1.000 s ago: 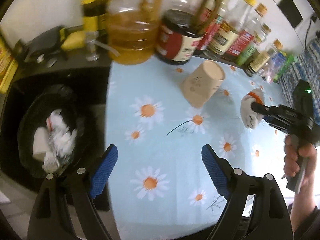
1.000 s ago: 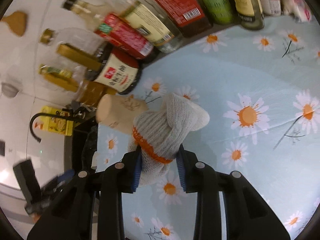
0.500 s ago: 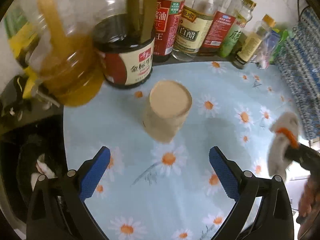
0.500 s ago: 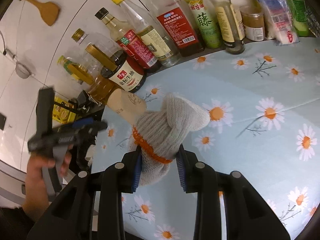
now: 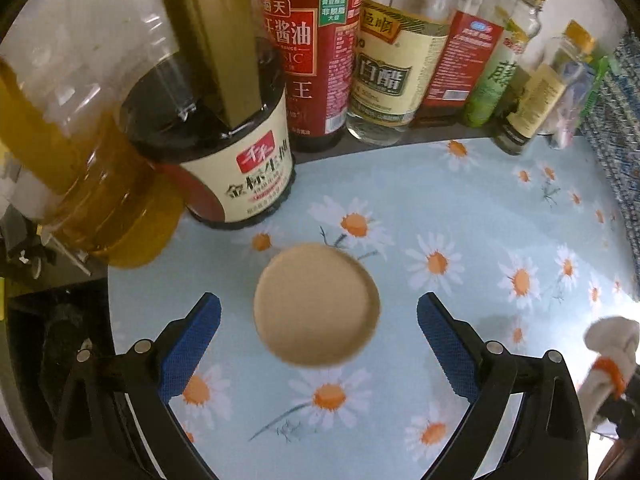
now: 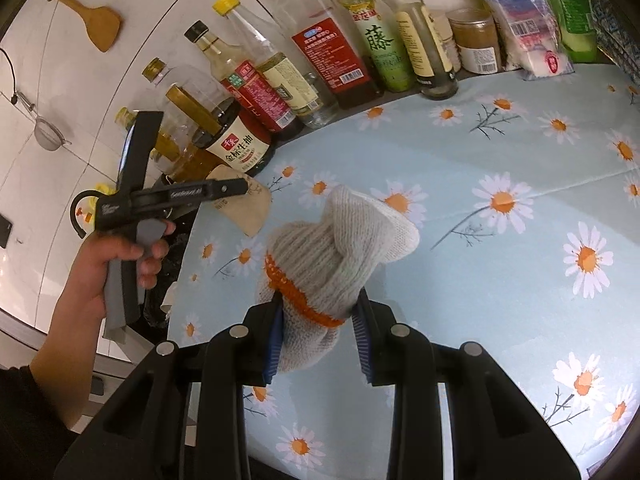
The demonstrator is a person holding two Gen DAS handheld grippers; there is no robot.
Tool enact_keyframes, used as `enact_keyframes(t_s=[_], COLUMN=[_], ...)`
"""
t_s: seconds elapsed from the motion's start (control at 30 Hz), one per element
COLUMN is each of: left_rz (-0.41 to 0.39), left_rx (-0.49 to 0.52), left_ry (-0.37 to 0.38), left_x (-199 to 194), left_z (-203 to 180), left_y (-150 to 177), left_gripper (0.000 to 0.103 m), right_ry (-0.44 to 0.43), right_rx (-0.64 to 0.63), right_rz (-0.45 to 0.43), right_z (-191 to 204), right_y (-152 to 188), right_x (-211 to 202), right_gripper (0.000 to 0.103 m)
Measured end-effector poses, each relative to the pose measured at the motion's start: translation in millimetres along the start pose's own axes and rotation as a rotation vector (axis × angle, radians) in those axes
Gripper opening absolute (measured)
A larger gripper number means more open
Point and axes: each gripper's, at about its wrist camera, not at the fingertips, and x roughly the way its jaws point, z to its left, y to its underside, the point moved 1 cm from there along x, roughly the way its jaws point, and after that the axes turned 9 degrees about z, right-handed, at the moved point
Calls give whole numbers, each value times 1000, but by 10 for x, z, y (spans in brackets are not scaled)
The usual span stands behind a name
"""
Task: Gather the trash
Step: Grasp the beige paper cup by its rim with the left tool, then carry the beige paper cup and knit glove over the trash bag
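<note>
My left gripper (image 5: 318,320), jaws apart, has swung from the bin to straddle the cup (image 5: 316,305) at 12 o'clock; right gripper (image 6: 318,330) stays clamped on the glove (image 6: 340,252).

The right gripper (image 6: 319,334) clamps a bunched white knit glove (image 6: 340,252) (orange-banded cuff) above the daisy tablecloth (image 6: 500,280); beyond, the left gripper (image 6: 224,192), held in a hand (image 6: 116,264), reaches a paper cup (image 6: 248,212) beside the sauce bottles (image 6: 280,80).
</note>
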Motion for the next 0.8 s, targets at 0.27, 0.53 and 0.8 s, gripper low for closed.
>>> enact_keyframes(t_s=[0.27, 0.53, 0.8], left_rz=[11, 15, 0], left_rx=[4, 27, 38], left_ry=[-29, -36, -19], left_x=[158, 269, 217], left_z=[-21, -62, -97], left_y=[-105, -113, -62], left_gripper=[79, 53, 51], right_ry=[-5, 1, 5], right_rx=[22, 24, 16], right_rz=[2, -2, 1], right_z=[-50, -36, 0], right_y=[76, 92, 72], right_x=[31, 21, 31], right_gripper=[32, 32, 32])
